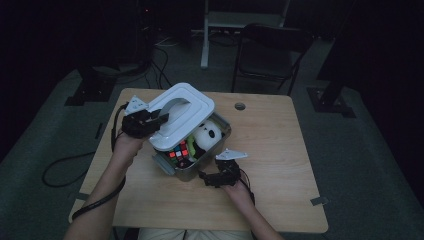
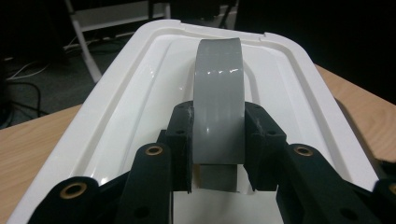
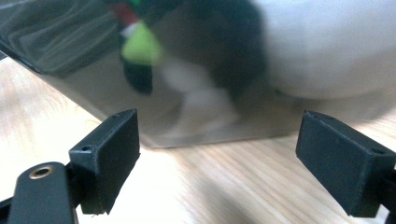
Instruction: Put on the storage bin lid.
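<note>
Resting on the wooden worktop [image 1: 280, 150], the metal box [image 1: 187, 172] is half hidden by the tilted white lid [image 1: 182, 117] held above its left end; inside, a panda plush [image 1: 207, 135] and a colour cube [image 1: 179, 151] show, the rest too dark to tell. The left hand-held gripper [image 2: 217, 135] is clenched on the lid's grey handle [image 2: 218, 93], forearm reaching in from the bottom left. The right hand-held gripper [image 3: 217, 154] stands released, its 2 jaws wide apart just before the box's near wall, whose blurred reflections are hard to make out.
</note>
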The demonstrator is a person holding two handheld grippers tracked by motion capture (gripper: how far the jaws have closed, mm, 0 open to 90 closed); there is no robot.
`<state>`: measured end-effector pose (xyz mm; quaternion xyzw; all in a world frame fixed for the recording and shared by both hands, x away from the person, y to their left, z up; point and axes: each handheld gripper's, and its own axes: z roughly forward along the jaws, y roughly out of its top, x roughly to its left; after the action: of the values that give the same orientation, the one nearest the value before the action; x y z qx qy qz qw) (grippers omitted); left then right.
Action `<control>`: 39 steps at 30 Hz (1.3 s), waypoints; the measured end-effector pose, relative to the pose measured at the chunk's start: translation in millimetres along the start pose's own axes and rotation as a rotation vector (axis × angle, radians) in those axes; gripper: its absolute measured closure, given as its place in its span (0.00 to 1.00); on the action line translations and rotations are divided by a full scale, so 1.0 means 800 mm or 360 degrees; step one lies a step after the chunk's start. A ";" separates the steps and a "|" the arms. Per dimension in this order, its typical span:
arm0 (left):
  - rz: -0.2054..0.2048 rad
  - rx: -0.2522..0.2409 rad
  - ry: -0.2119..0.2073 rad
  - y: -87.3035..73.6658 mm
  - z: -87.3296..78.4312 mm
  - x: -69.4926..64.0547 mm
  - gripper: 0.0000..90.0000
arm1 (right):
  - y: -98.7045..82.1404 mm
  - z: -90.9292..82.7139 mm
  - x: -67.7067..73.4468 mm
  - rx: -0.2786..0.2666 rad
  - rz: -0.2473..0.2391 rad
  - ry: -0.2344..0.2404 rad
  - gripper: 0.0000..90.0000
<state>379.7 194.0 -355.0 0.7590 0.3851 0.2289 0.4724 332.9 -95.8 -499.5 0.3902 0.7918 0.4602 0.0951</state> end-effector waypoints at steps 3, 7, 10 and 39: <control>-0.0001 0.0025 -0.0039 -0.004 0.005 -0.013 0.75 | -0.004 -0.012 -0.013 -0.0023 0.0034 -0.0031 0.15; 0.0016 0.0059 -0.0095 -0.012 0.011 -0.029 0.75 | -0.011 -0.027 -0.031 -0.0035 0.0073 -0.0086 0.15; 0.0032 0.0080 -0.0124 -0.018 0.015 -0.039 0.75 | -0.013 -0.037 -0.043 -0.0029 0.0085 -0.0135 0.15; 0.0029 0.0166 -0.0112 -0.042 0.036 -0.048 0.75 | 0.117 -0.087 -0.079 -0.0261 0.0043 -0.0368 0.16</control>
<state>364.4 156.2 -397.3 0.7936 0.3728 0.1860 0.4434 389.5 -160.4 -398.2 0.4421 0.7300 0.4766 0.2111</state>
